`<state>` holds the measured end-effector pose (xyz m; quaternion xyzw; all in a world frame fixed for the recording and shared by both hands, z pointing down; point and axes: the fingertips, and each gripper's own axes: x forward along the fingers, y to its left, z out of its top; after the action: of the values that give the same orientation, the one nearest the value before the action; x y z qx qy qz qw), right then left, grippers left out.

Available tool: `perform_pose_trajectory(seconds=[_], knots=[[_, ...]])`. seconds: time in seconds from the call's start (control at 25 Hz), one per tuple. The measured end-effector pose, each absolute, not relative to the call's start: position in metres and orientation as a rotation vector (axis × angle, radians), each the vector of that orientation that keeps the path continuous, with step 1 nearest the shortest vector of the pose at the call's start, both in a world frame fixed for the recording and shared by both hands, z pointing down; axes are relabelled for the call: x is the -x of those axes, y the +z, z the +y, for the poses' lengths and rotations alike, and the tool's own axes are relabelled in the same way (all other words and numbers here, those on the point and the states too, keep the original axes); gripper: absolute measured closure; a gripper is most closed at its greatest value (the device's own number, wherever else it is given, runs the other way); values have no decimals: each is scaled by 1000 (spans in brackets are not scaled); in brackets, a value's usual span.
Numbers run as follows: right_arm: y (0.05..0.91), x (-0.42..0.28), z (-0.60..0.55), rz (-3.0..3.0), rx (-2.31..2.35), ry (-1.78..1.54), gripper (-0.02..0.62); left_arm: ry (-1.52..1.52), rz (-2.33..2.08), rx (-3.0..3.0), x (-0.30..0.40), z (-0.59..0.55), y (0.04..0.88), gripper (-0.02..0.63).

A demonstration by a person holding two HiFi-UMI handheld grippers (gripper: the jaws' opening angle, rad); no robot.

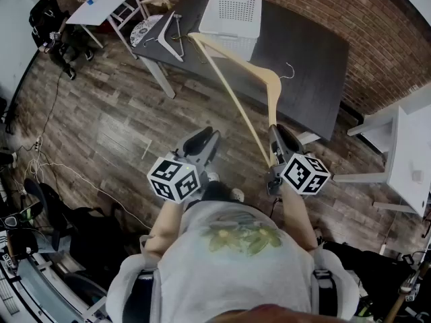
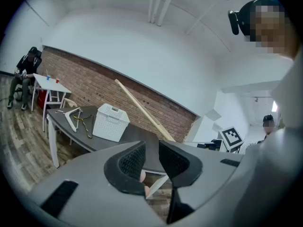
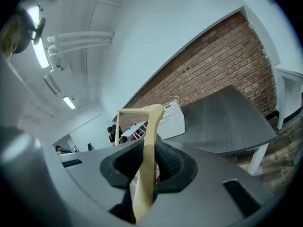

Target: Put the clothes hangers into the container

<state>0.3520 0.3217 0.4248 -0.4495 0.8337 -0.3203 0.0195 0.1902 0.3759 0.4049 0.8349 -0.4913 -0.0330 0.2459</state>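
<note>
White hanger [image 1: 166, 40] lies at left end of desk [image 1: 303, 59], beside basket [image 1: 232, 12]. Left tongs [image 2: 152, 151]: empty, narrow gap, held short of the desk's near edge. Wood hanger [image 3: 150, 141] is in the air, slanting out over the desk, far tip near the basket's front corner, not inside it. Right tongs [image 3: 150, 161]: clamped on its near end.
</note>
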Motion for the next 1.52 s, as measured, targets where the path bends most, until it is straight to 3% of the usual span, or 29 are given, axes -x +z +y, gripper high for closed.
perform_pose_trajectory(seconds=[0.84,1.52], knots=[[414,-295,264,2445,1449,-976,499,-75,-1254,-2348,-125,319,411,499],[410,-285,183,2432,1498,-960,499,-50,-1218,-2370,-117,249,417,509]])
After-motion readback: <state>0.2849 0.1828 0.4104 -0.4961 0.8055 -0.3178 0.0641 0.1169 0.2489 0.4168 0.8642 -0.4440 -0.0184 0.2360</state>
